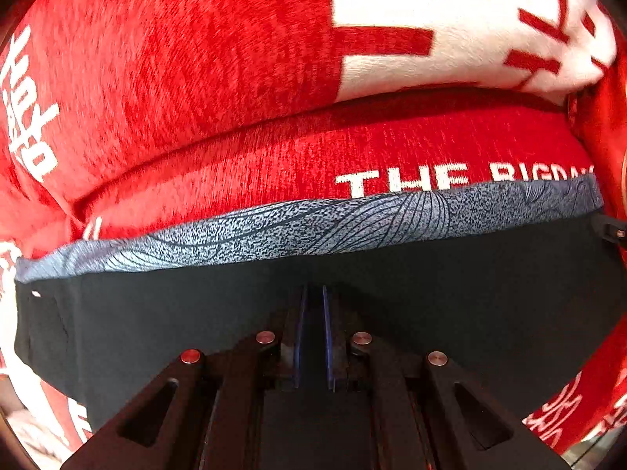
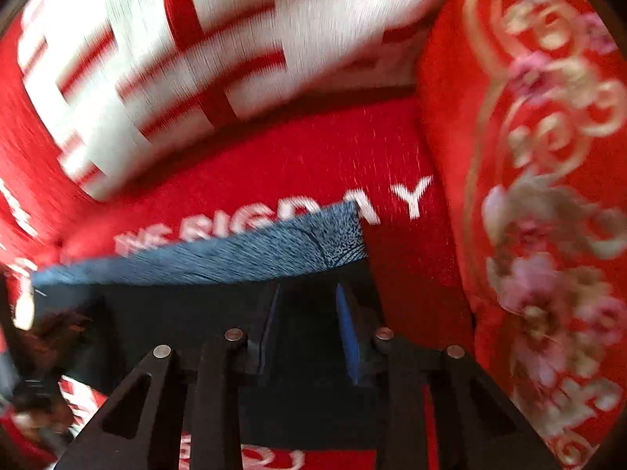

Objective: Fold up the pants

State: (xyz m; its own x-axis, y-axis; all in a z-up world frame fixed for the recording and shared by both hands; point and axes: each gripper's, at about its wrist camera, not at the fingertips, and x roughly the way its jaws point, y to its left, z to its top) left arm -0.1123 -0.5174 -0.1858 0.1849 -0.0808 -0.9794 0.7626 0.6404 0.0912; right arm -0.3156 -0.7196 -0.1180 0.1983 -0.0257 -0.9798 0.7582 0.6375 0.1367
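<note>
While the dark pants point(image 1: 156, 333) lie flat on a red blanket point(image 1: 196, 78), my left gripper point(image 1: 313, 305) pinches their fabric between nearly closed fingers. My right gripper point(image 2: 309, 301) hovers over the pants with fingers apart. Their patterned blue waistband point(image 1: 313, 227) lies just beyond both.

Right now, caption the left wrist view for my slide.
Left gripper pinching dark pants below patterned waistband on red blanket.

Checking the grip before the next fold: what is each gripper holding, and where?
The left gripper pinches the dark pants just below the patterned waistband. The right gripper looks open over them.

Black pants point(image 1: 156, 321) with blue-grey speckled waistband point(image 1: 313, 223) on red bedding point(image 1: 156, 78) lettered white
</note>
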